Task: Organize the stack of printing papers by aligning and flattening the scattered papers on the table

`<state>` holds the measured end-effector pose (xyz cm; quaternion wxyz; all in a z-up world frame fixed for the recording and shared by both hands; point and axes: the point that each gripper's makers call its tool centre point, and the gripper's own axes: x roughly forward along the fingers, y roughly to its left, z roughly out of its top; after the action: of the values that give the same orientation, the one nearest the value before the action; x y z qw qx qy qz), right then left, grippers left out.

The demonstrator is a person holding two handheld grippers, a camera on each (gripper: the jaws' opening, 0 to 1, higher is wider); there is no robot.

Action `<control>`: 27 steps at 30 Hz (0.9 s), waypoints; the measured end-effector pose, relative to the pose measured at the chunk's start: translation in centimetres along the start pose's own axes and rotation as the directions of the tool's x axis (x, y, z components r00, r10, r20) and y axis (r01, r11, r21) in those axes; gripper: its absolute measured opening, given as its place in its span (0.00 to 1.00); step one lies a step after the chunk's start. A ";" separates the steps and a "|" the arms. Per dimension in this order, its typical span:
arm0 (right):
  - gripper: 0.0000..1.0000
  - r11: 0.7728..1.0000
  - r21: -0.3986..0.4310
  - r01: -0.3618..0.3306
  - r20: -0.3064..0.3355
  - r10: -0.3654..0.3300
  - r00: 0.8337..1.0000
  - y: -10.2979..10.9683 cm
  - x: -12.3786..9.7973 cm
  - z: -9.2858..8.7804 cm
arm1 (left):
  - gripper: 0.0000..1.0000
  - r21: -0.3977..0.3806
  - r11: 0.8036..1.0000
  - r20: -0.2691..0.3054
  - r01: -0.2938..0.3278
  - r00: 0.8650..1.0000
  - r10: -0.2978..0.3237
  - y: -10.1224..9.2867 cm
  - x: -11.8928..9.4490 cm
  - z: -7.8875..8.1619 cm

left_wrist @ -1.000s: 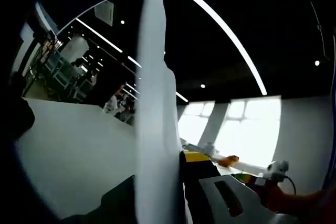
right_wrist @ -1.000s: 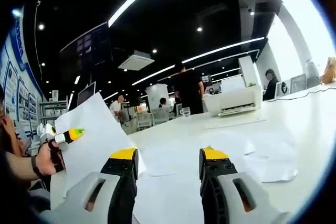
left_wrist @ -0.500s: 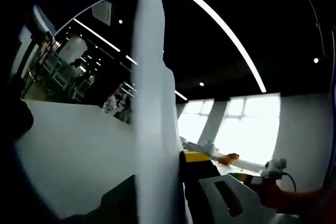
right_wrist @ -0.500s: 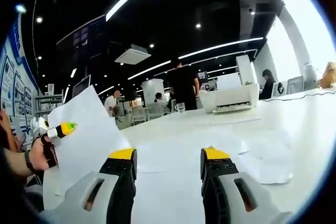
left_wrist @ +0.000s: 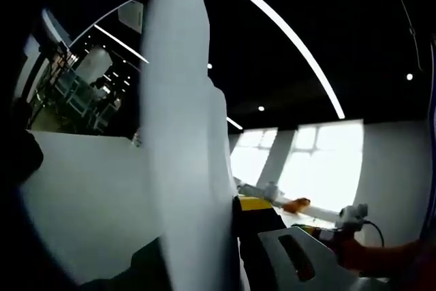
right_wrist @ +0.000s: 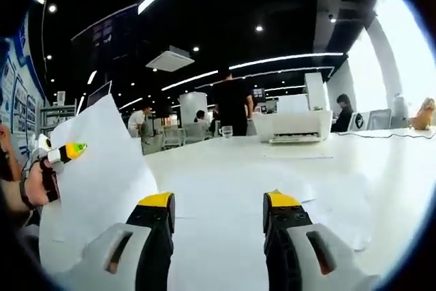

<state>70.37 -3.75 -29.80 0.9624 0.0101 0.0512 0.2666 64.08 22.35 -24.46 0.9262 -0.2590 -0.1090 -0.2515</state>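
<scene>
A white sheet of paper (left_wrist: pixel 180 168) stands nearly edge-on in the left gripper view, rising from my left gripper (left_wrist: pixel 219 210), which is shut on its lower edge. The sheet hides the left jaw. In the right gripper view the same sheet (right_wrist: pixel 95 178) is held up at the left by the left gripper (right_wrist: pixel 61 152). My right gripper (right_wrist: pixel 219 202) is open, its yellow-tipped jaws empty above loose white papers (right_wrist: pixel 306 199) lying flat on the white table (right_wrist: pixel 402 161). The right gripper (left_wrist: pixel 344 221) also shows low on the right of the left gripper view.
A white printer (right_wrist: pixel 296 126) and a glass (right_wrist: pixel 227 131) stand at the table's far side. A person in black (right_wrist: pixel 234 105) stands behind it, with others seated further back. A cable (right_wrist: pixel 381 132) runs along the table at the right.
The held sheet has turned and shows a wider face in the left gripper view. In the right gripper view the left gripper and its sheet sit further left; that camera has shifted a little.
</scene>
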 end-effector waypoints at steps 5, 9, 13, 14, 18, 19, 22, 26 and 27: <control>0.52 0.999 -0.028 0.019 -0.012 -0.020 1.000 -1.2 0.3 -0.1 | 0.06 0.004 1.000 -0.004 0.002 1.000 -0.002 -0.1 0.0 -0.1; 0.52 0.999 -0.021 0.048 -0.008 -0.048 0.999 -2.9 0.3 0.0 | 0.06 0.008 1.000 -0.007 0.003 1.000 -0.003 -0.1 0.0 -0.1; 0.52 0.996 -0.027 0.079 -0.014 -0.080 0.997 -4.5 0.5 0.0 | 0.06 0.008 1.000 -0.008 0.003 1.000 -0.003 -0.1 0.0 -0.1; 0.52 0.996 -0.031 0.087 -0.019 -0.088 0.996 -4.8 0.6 -0.1 | 0.06 0.009 1.000 -0.009 0.003 1.000 -0.002 -0.1 0.0 -0.2; 0.54 0.992 -0.065 0.112 -0.048 -0.116 0.992 -5.8 1.2 -0.5 | 0.06 0.014 1.000 -0.013 0.003 1.000 -0.003 -0.2 0.1 -0.2; 0.54 0.991 -0.075 0.110 -0.057 -0.114 0.992 -5.9 1.4 -0.7 | 0.06 0.016 1.000 -0.012 0.003 1.000 -0.003 -0.2 0.1 -0.2; 0.56 0.989 -0.095 0.109 -0.073 -0.117 0.990 -6.2 1.8 -0.9 | 0.06 0.017 1.000 -0.011 0.003 1.000 -0.002 -0.2 0.1 -0.2; 0.57 0.992 -0.087 0.085 -0.091 -0.093 0.991 -6.0 2.3 -1.2 | 0.06 0.019 1.000 -0.013 0.004 1.000 -0.003 -0.3 0.1 -0.3; 0.57 0.992 -0.093 0.083 -0.092 -0.091 0.992 -6.0 2.3 -1.2 | 0.06 0.020 1.000 -0.014 0.004 1.000 -0.003 -0.3 0.1 -0.3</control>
<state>75.28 -7.71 -31.48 0.9690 -0.0477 0.0861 0.2264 64.02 21.99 -24.57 0.9290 -0.2479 -0.1055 -0.2538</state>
